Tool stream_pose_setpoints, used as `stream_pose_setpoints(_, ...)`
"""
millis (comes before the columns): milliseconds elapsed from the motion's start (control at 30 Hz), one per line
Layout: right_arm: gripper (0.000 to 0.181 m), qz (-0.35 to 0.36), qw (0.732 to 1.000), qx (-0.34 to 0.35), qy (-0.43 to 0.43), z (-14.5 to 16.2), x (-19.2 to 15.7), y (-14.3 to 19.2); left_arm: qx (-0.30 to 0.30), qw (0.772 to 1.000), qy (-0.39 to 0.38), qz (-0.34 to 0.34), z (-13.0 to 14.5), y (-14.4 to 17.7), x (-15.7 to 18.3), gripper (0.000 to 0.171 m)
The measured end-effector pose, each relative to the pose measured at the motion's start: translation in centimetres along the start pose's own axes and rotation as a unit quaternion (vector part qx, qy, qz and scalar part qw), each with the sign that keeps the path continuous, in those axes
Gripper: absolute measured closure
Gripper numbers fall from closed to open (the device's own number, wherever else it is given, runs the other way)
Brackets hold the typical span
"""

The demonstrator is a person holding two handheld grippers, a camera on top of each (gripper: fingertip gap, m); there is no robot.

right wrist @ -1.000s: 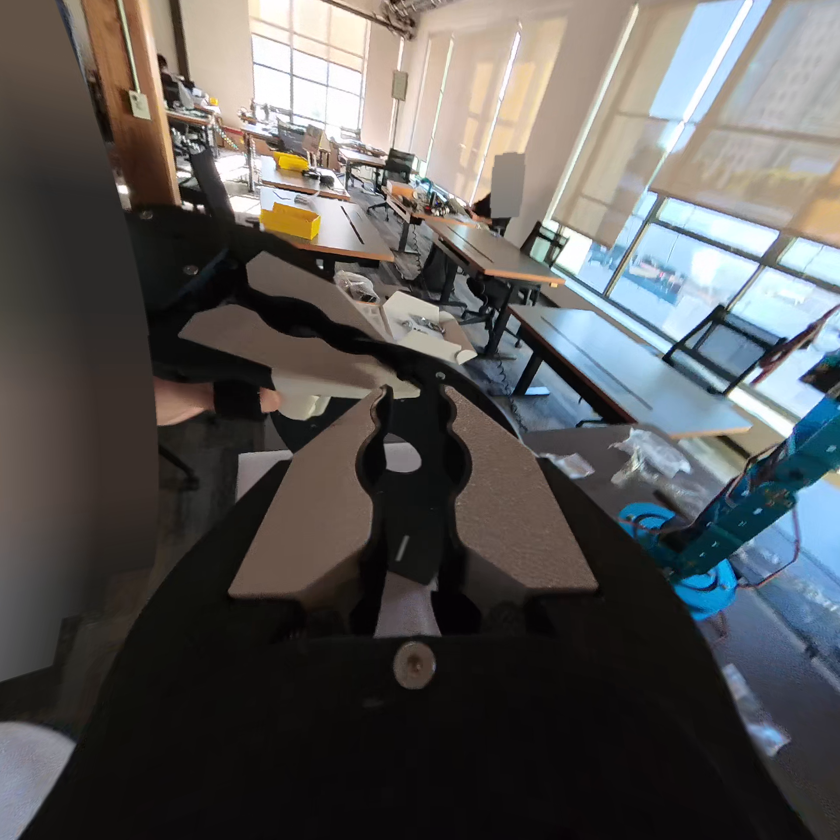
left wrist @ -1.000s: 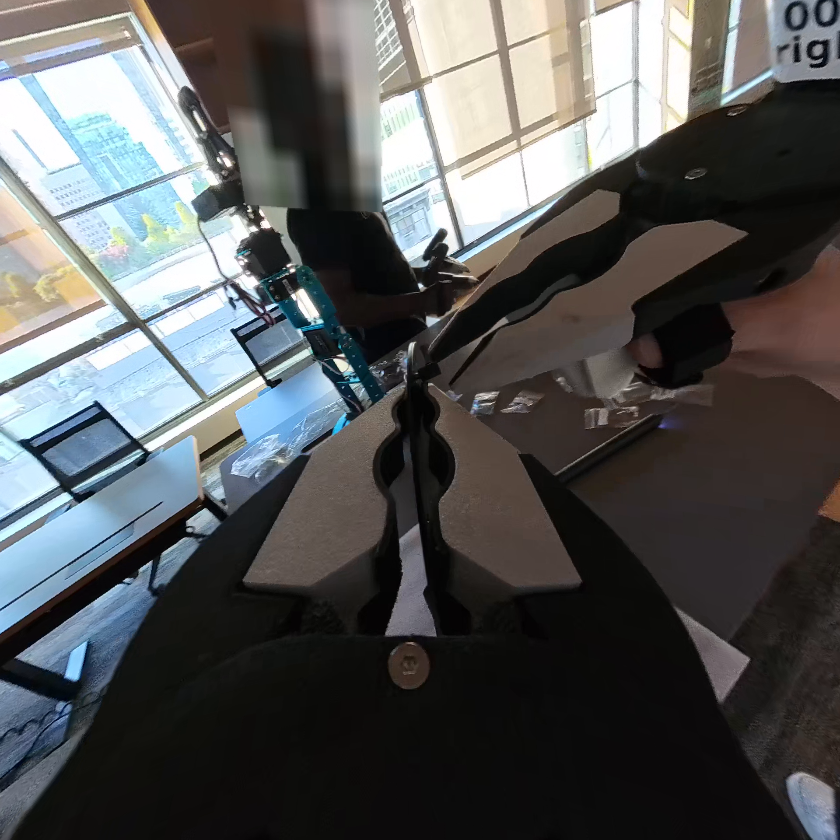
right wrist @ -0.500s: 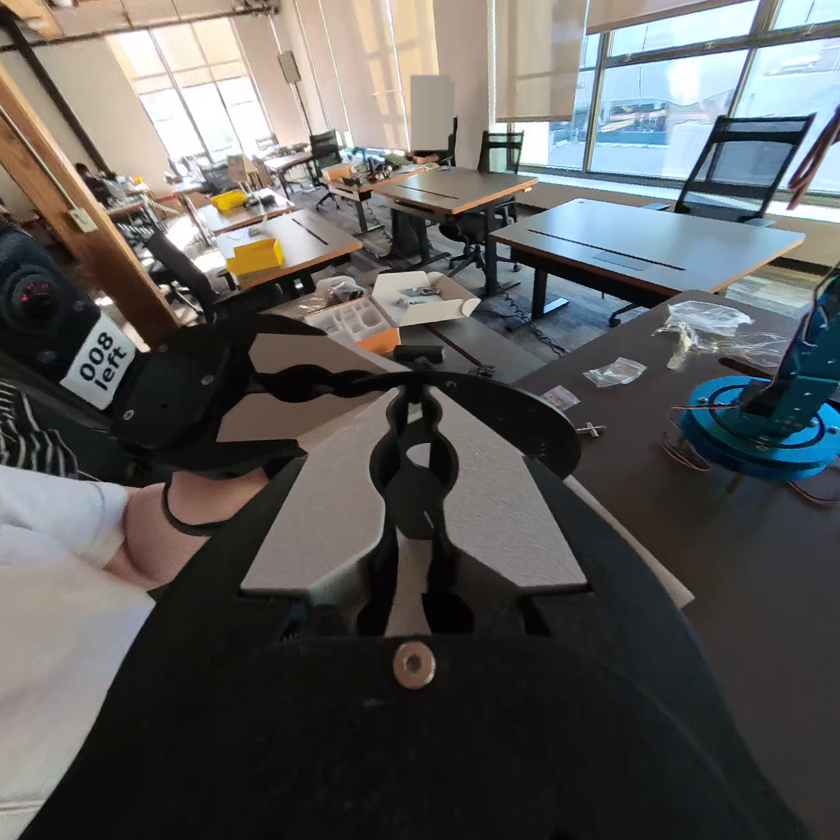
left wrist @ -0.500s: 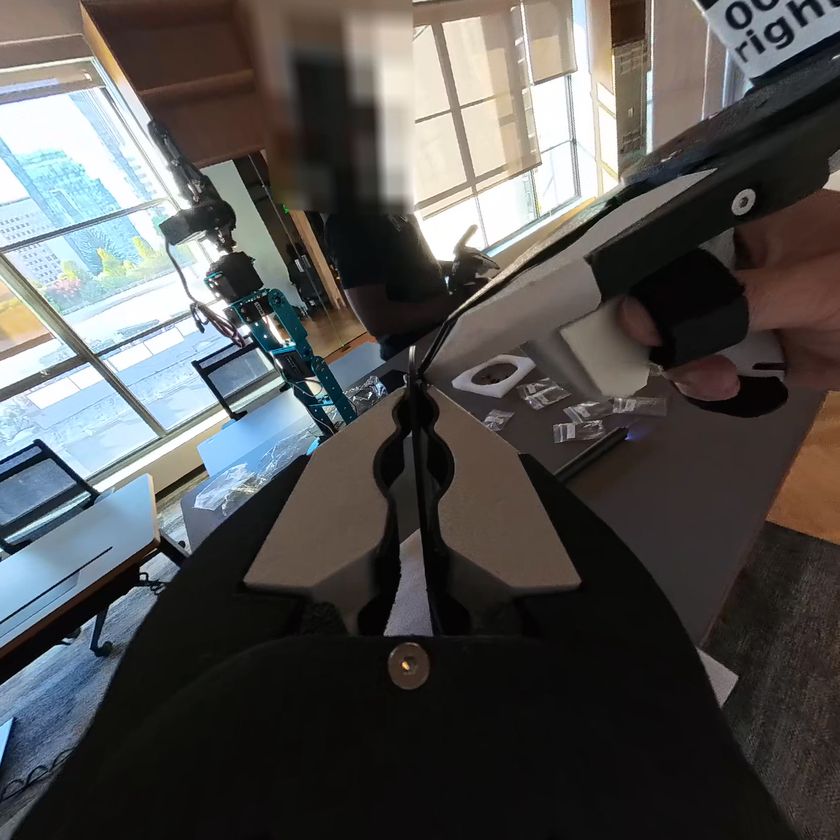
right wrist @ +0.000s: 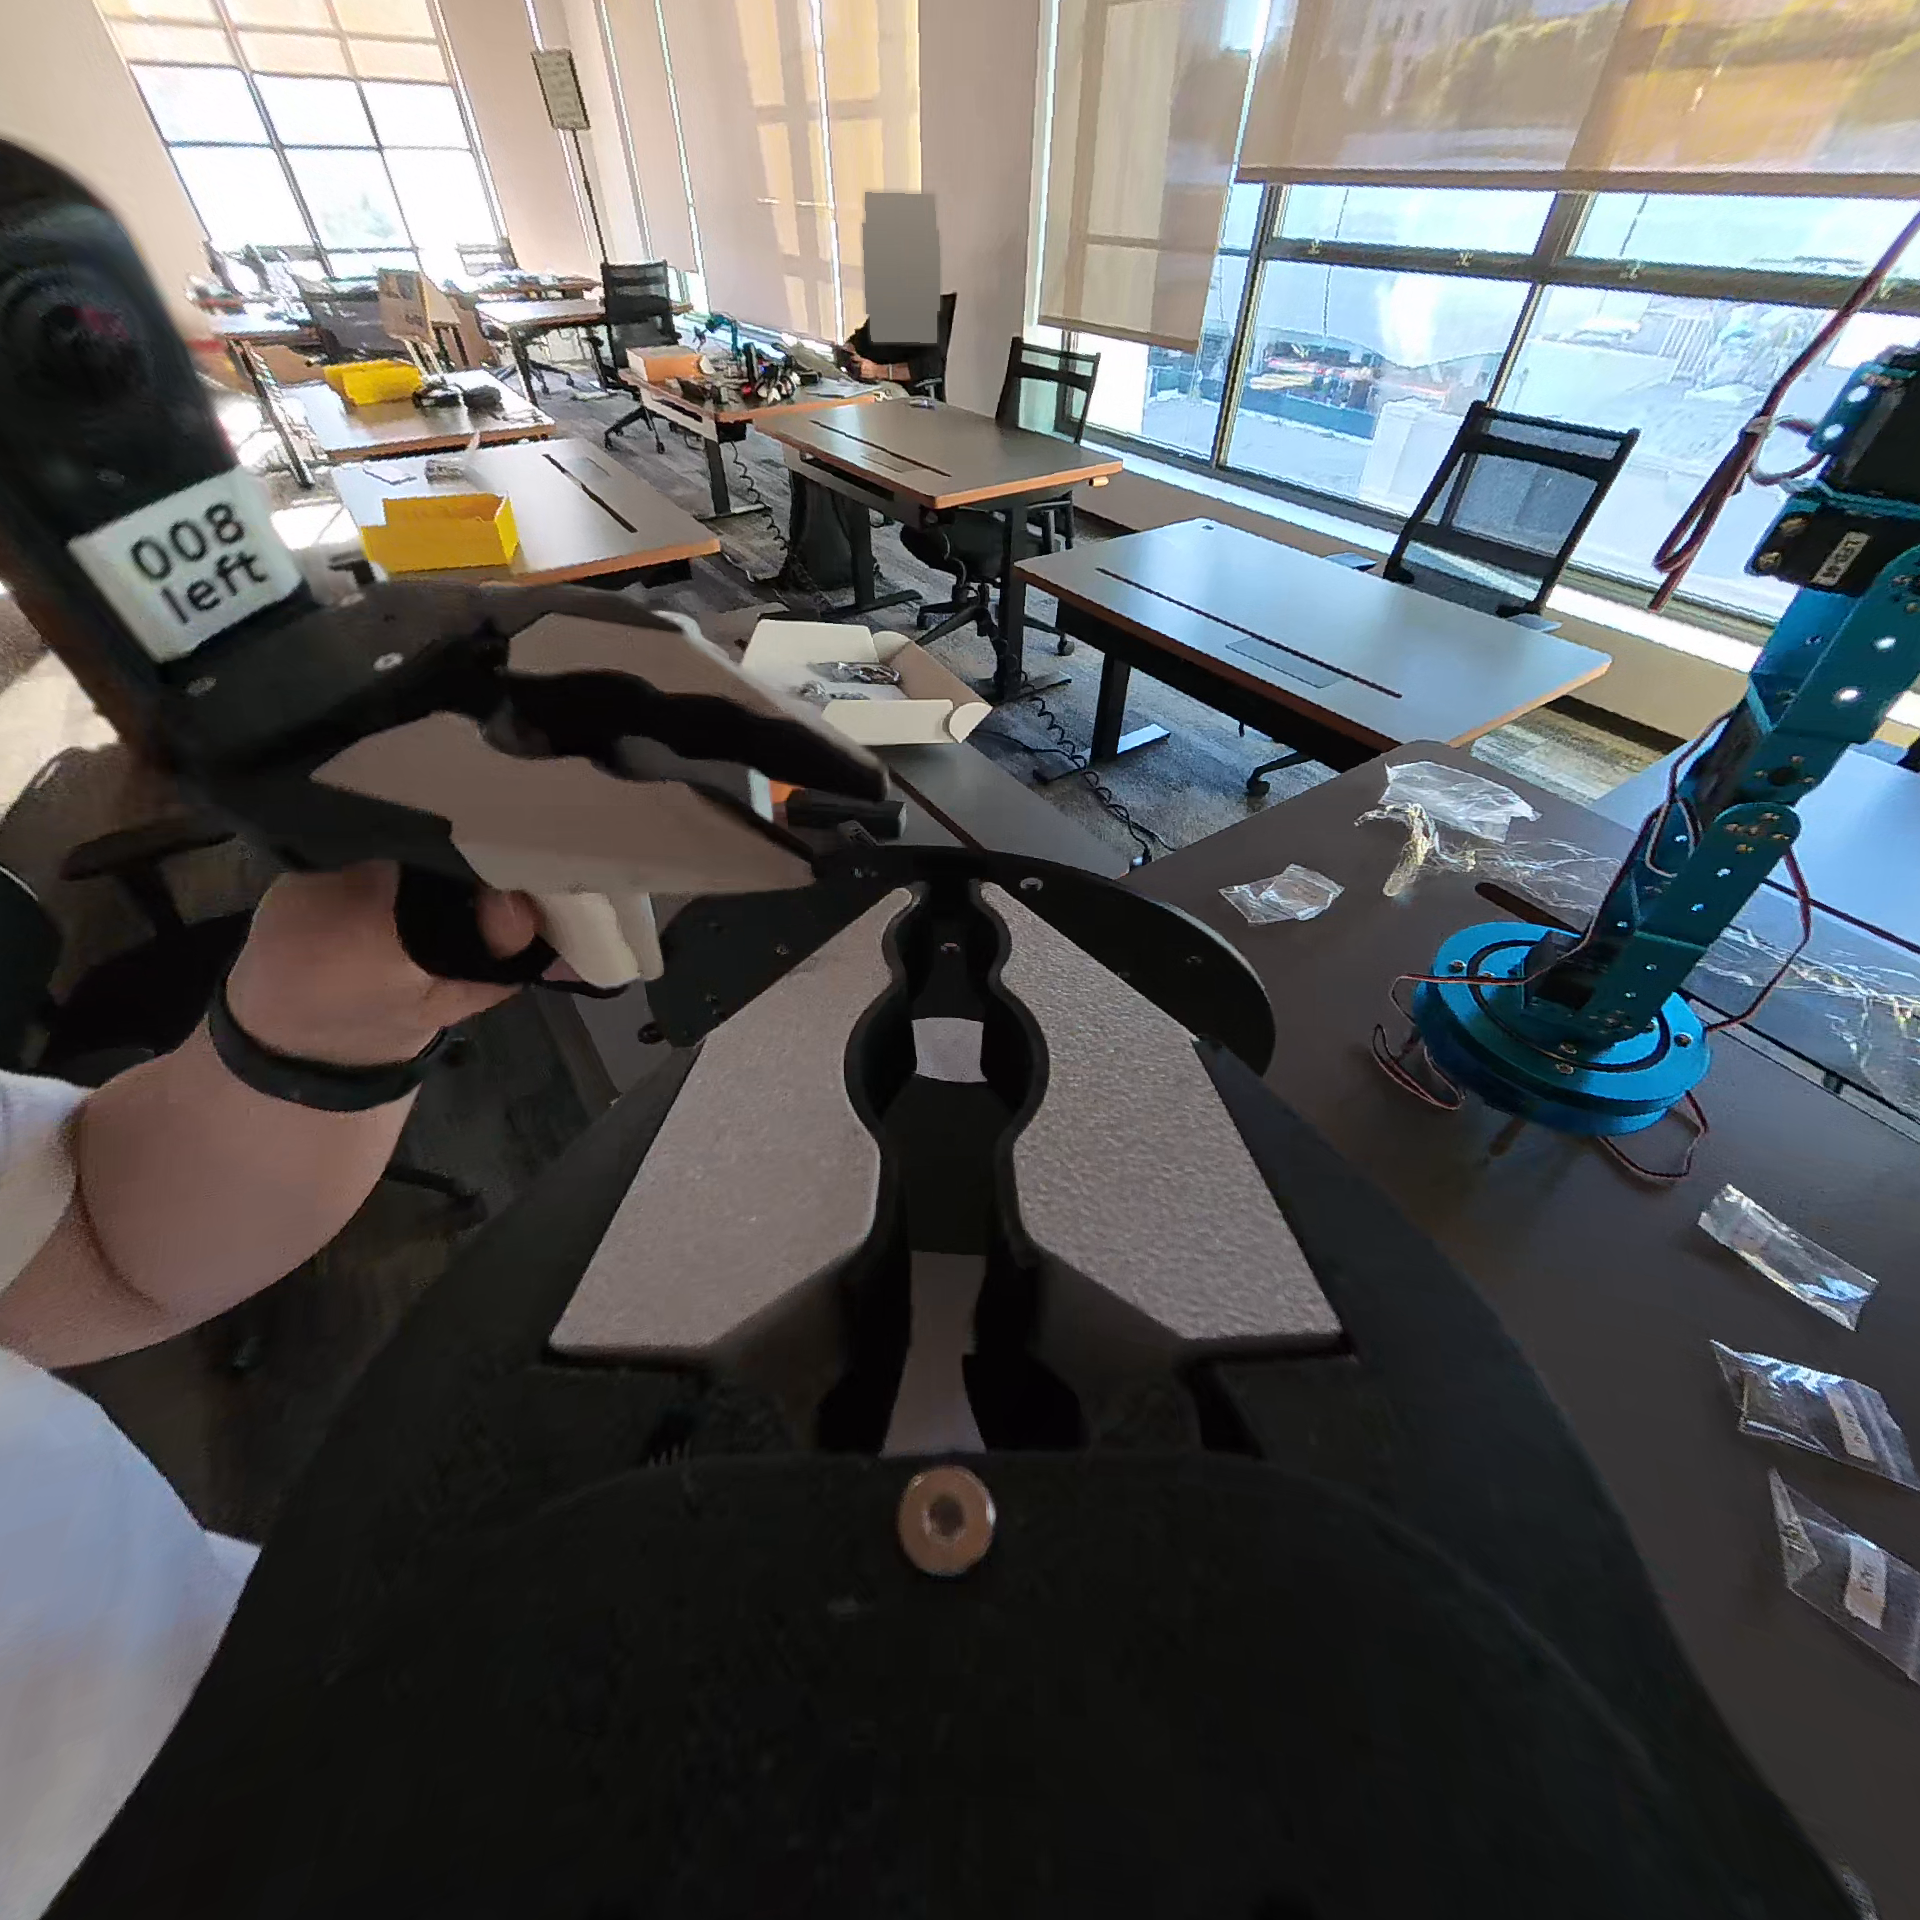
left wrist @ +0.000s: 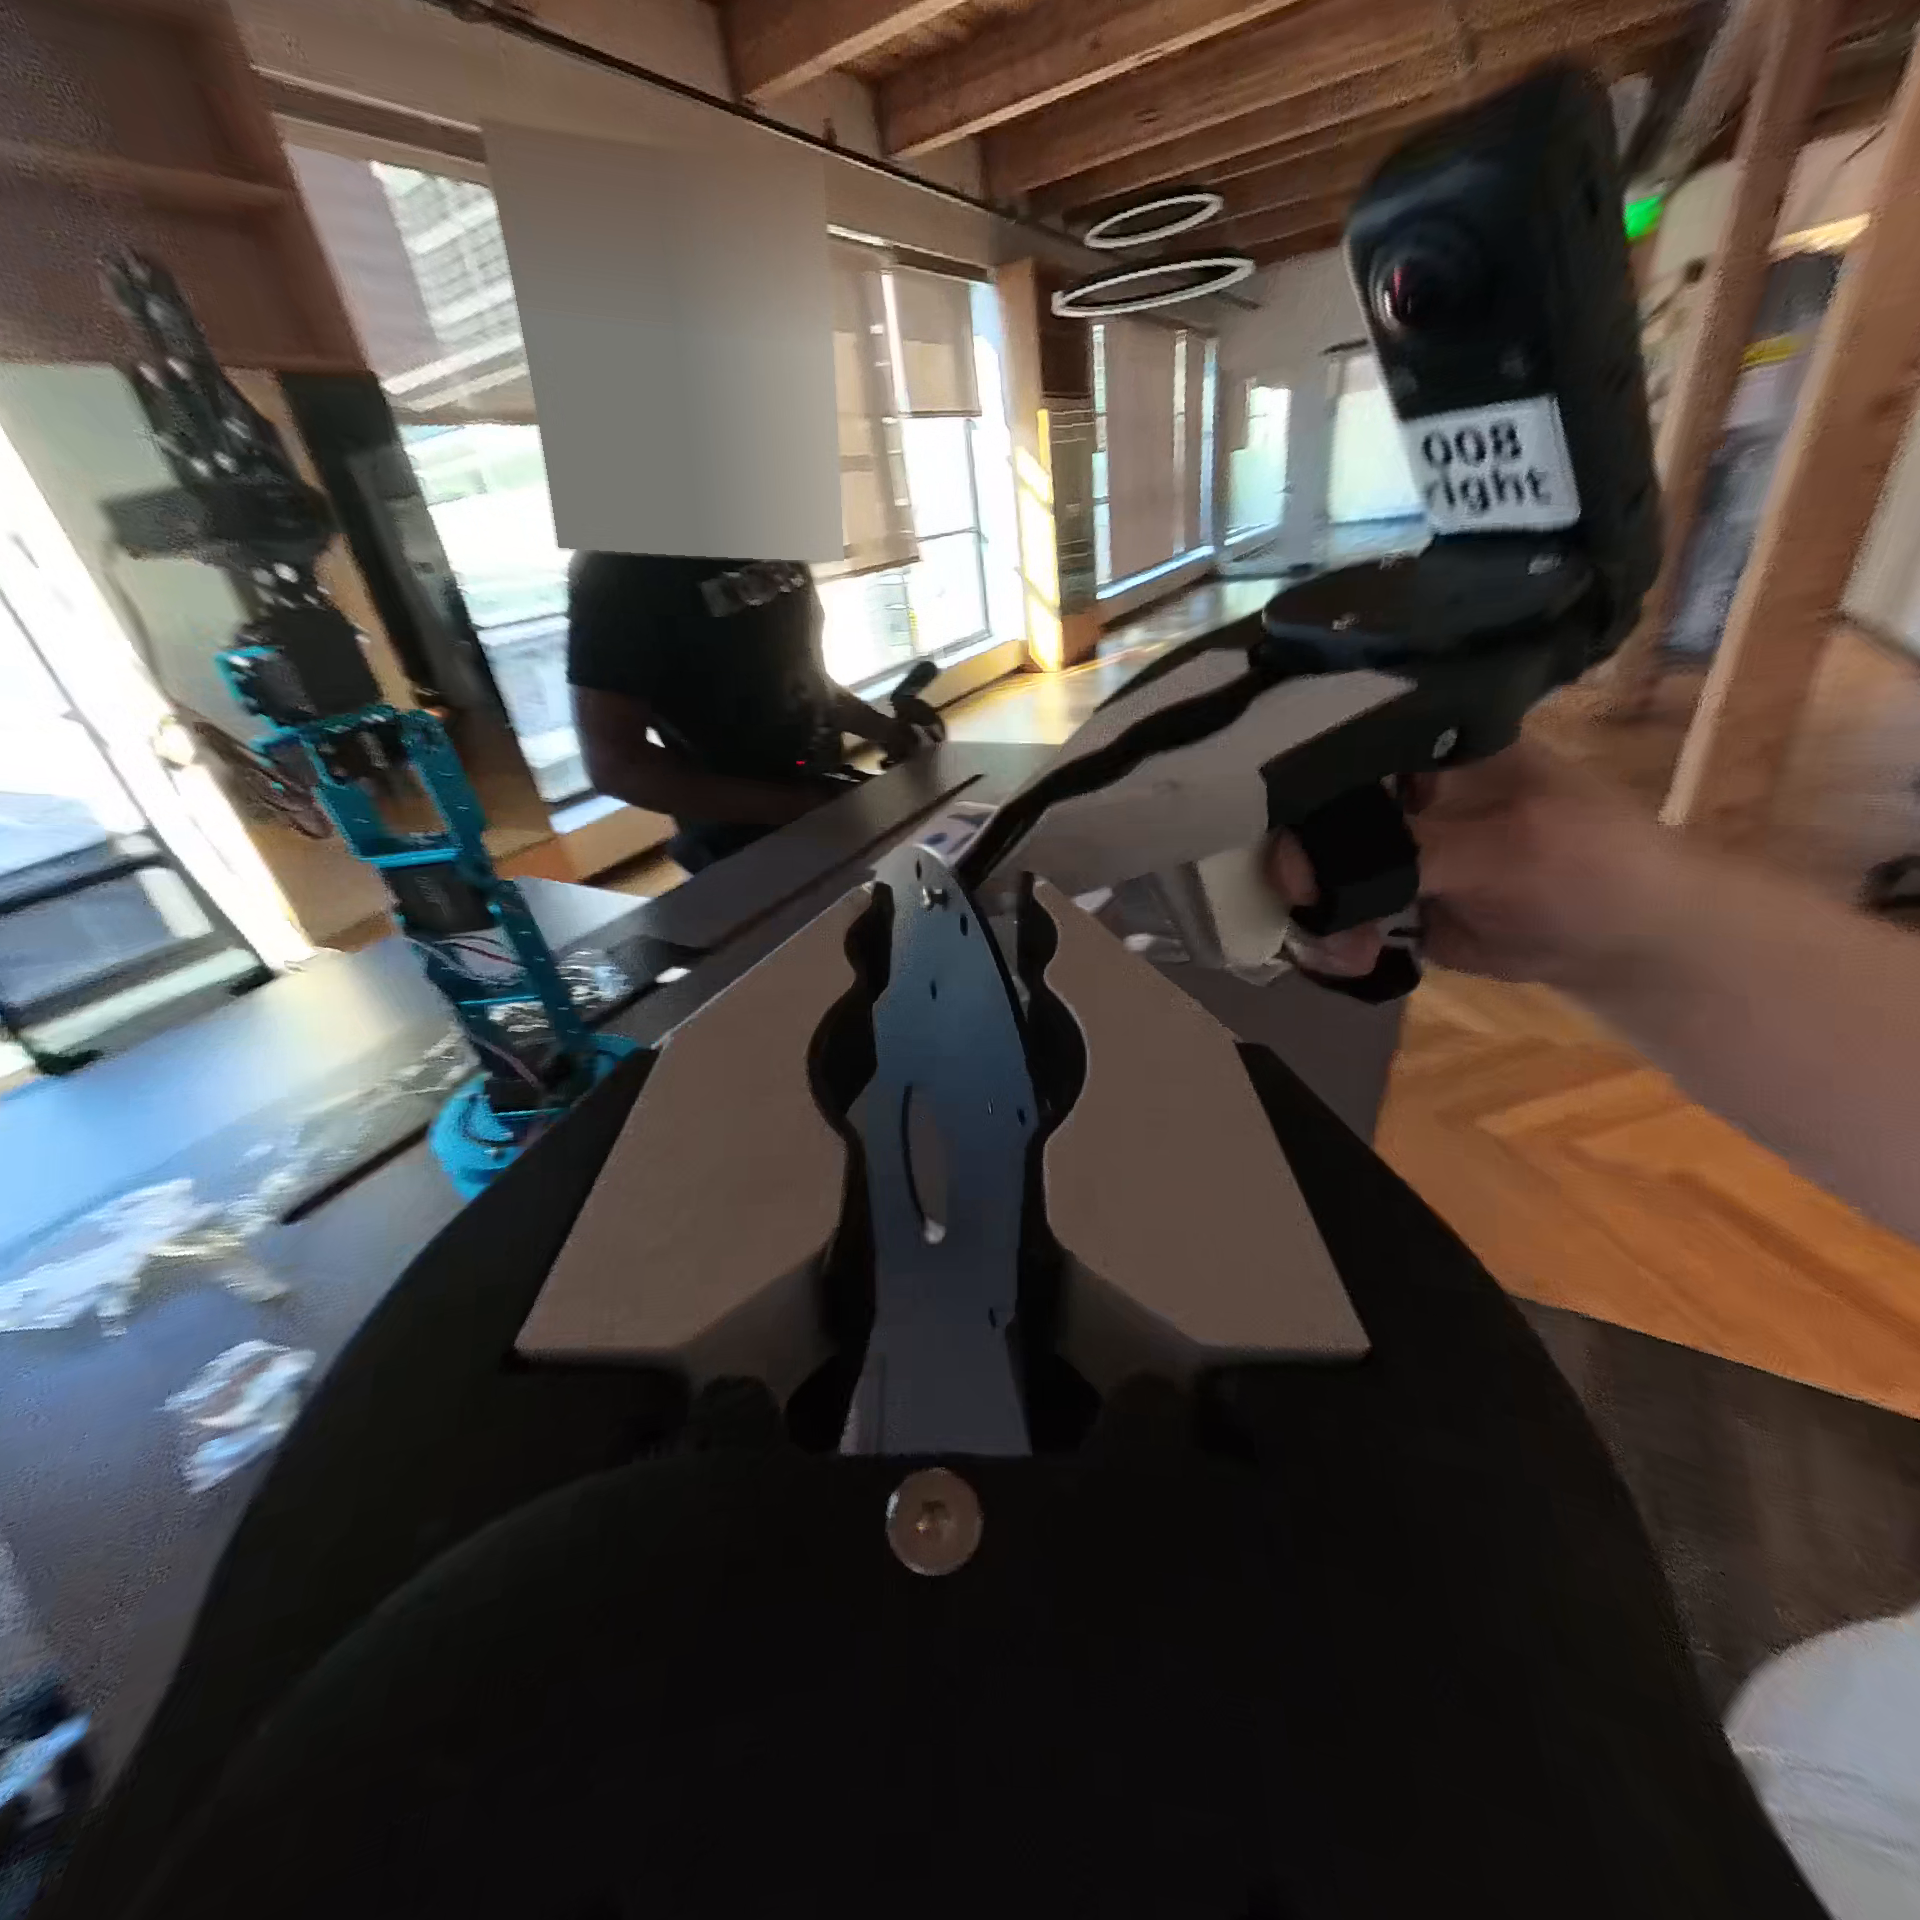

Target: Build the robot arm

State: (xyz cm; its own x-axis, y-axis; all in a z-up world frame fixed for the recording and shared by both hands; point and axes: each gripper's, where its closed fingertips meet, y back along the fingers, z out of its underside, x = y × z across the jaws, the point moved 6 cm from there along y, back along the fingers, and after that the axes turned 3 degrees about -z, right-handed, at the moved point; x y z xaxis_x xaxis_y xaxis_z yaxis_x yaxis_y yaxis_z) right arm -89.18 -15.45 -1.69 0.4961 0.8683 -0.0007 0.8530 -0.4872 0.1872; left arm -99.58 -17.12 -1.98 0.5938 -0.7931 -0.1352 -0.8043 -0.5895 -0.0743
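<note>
A round black metal plate (left wrist: 935, 1091) with small holes is held in the air above a dark table (right wrist: 1558, 1309). My left gripper (left wrist: 956, 888) is open. The plate stands between its fingers with a gap on each side, and neither pad presses on it. My right gripper (right wrist: 948, 888) is shut on the plate (right wrist: 1143, 956) at its rim. In the left wrist view the right gripper (left wrist: 987, 847) comes in from the right and its tips meet at the plate's top edge. In the right wrist view the left gripper (right wrist: 847, 821) comes in from the left with its fingers apart at the plate's edge.
A blue robot arm kit (right wrist: 1558, 1039) stands on the table to the right and also shows in the left wrist view (left wrist: 499, 1091). Small clear plastic bags (right wrist: 1787, 1257) lie around it. A person (left wrist: 696, 717) stands at a far table. Desks and chairs fill the room behind. My left and right fingertips are right by each other. The blue robot arm kit (right wrist: 1558, 1039) is about 35 cm from my right fingertips.
My left gripper was shut on the plate, seen edge-on between its pads, and has now opened off it. The plate has tilted between the fingers. The right gripper keeps its hold, and both views have swung.
</note>
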Motion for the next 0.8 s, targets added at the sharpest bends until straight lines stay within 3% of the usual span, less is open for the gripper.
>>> stream_pose_setpoints(200,0.178,0.019,1.0,0.012,0.013,0.2,-0.2,0.3,-0.033,0.988,0.132,0.069,-1.0,-1.2,-2.0,0.152)
stream_pose_setpoints(300,0.178,0.033,0.999,0.018,0.025,0.3,-0.3,0.2,-0.069,0.977,0.177,0.1,-1.2,-1.6,-2.4,0.143)
stream_pose_setpoints(400,0.177,0.044,0.998,0.024,0.031,0.3,-0.4,0.0,-0.108,0.975,0.154,0.116,-1.3,-1.8,-2.2,0.141)
stream_pose_setpoints(533,0.177,0.056,0.997,0.019,0.039,0.2,-0.5,-0.2,-0.175,0.972,0.085,0.128,-1.3,-2.2,-2.3,0.153)
stream_pose_setpoints(800,0.177,0.106,0.991,0.018,0.075,0.1,-1.0,-0.6,-0.257,0.944,0.082,0.191,-1.7,-3.1,-2.7,0.162)
